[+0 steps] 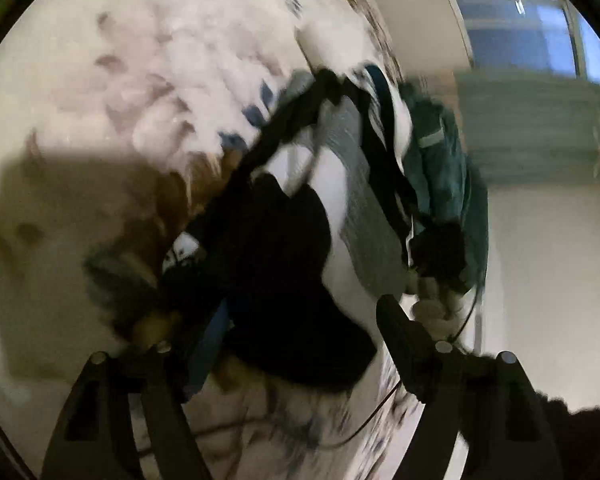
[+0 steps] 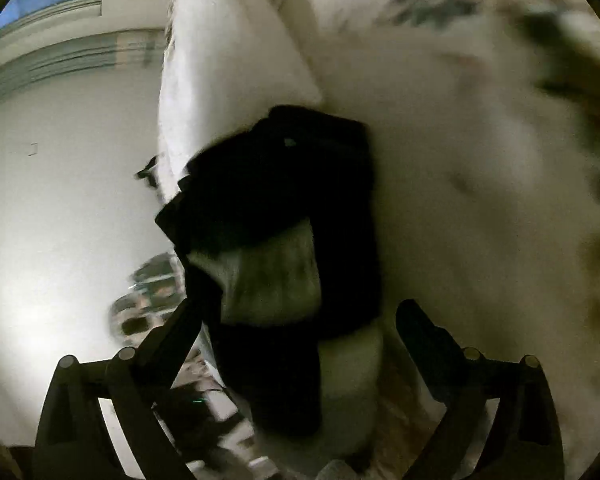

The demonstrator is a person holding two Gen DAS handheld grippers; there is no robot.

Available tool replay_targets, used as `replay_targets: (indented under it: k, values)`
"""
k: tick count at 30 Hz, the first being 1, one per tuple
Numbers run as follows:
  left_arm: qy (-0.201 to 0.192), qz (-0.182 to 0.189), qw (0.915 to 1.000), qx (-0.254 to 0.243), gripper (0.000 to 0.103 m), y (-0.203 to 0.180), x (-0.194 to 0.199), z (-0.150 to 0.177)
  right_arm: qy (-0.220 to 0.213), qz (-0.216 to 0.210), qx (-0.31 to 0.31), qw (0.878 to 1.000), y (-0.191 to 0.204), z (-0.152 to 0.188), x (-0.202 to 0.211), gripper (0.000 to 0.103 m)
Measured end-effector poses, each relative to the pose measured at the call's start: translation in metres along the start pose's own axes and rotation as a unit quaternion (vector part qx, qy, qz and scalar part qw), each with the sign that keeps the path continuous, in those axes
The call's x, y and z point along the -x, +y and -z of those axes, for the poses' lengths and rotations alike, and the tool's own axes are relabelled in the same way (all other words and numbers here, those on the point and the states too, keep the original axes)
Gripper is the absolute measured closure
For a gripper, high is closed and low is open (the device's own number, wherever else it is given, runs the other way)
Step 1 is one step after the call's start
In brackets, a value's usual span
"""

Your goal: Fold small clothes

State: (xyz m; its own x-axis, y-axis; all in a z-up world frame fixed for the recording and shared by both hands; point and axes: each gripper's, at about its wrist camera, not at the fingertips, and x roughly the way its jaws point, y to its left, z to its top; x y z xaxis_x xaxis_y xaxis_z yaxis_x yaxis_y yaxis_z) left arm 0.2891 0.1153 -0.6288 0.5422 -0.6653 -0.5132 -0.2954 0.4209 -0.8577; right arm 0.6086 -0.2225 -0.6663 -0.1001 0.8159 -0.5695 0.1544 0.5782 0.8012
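Black garment [image 2: 284, 184] lying on white bedding [image 2: 440, 160] (blurry). Sitting between right gripper [image 2: 300, 320] jaws, spread wide, unpinched. Left gripper [image 1: 276, 320] also gaping, gripping nothing.

Both views are smeared by blur. The patterned bedcover [image 1: 172, 80] shows no clear print. The black garment [image 2: 284, 184] is a dark shapeless mass, its folds unreadable. The clutter [image 2: 148, 300] at left stays unidentifiable.

A blue-lit window [image 1: 516, 12] fills the upper right of the left wrist view and the upper left of the right wrist view. Below it hang pale grey-green horizontal blinds [image 1: 540, 128], blurred. A plain white wall [image 2: 60, 208] spreads under them, brightly lit low at the left.
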Motion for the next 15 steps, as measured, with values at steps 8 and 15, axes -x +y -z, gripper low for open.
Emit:
replay_targets:
  k: [8, 15]
  values:
    - [-0.022, -0.021, 0.9989, 0.034, 0.029, 0.007, 0.034, 0.050, 0.055, -0.001, 0.018, 0.998, 0.002, -0.018, -0.017, 0.001]
    - [-0.077, -0.023, 0.9931, 0.086, 0.028, 0.015, -0.040, 0.033, 0.062, 0.003, 0.016, 0.998, -0.004, -0.017, -0.018, 0.002]
